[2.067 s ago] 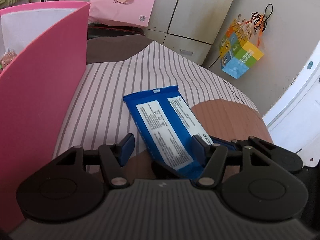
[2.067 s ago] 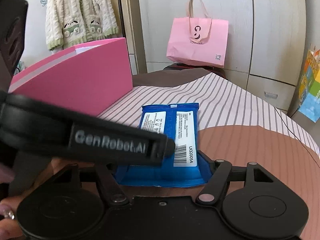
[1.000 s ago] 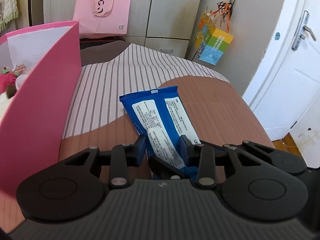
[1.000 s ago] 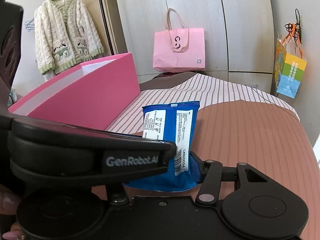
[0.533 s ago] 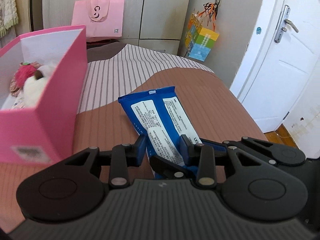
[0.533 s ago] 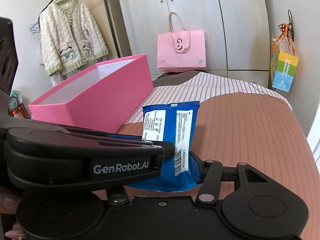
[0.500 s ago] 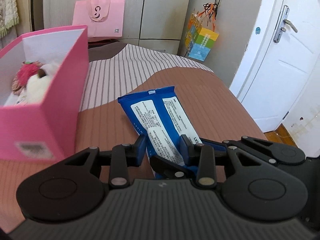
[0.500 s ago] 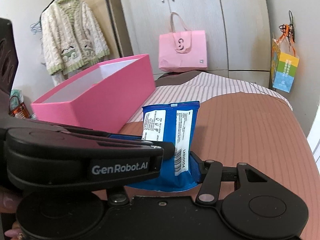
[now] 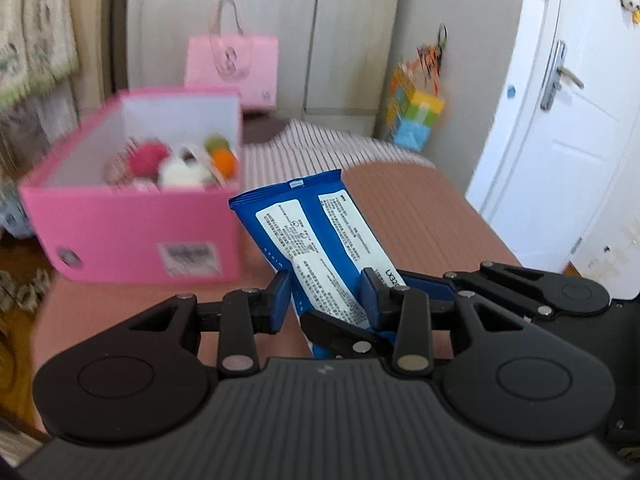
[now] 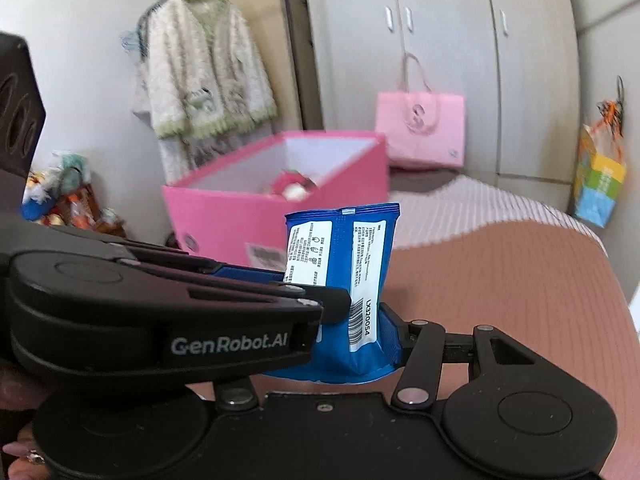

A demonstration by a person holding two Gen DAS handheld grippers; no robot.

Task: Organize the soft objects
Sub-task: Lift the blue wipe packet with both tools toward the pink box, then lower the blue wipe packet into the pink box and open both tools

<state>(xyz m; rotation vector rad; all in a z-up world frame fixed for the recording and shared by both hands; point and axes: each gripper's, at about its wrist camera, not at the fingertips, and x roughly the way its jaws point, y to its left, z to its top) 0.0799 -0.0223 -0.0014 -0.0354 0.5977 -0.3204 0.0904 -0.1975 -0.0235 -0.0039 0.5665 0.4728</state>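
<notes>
The blue wipes pack (image 9: 320,240) is held clear of the bed (image 9: 420,216), grasped by both the left gripper (image 9: 324,300) and the right gripper (image 10: 360,332). Its long axis points ahead of the fingers. The pink box (image 9: 132,224), apparently holding plush toys, lies ahead-left, nearer the left gripper.

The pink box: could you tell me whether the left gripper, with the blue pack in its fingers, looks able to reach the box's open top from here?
Probably yes. The pink box stands open-topped ahead, nothing between it and the left gripper. The right gripper also holds the blue pack, so both must travel together.
</notes>
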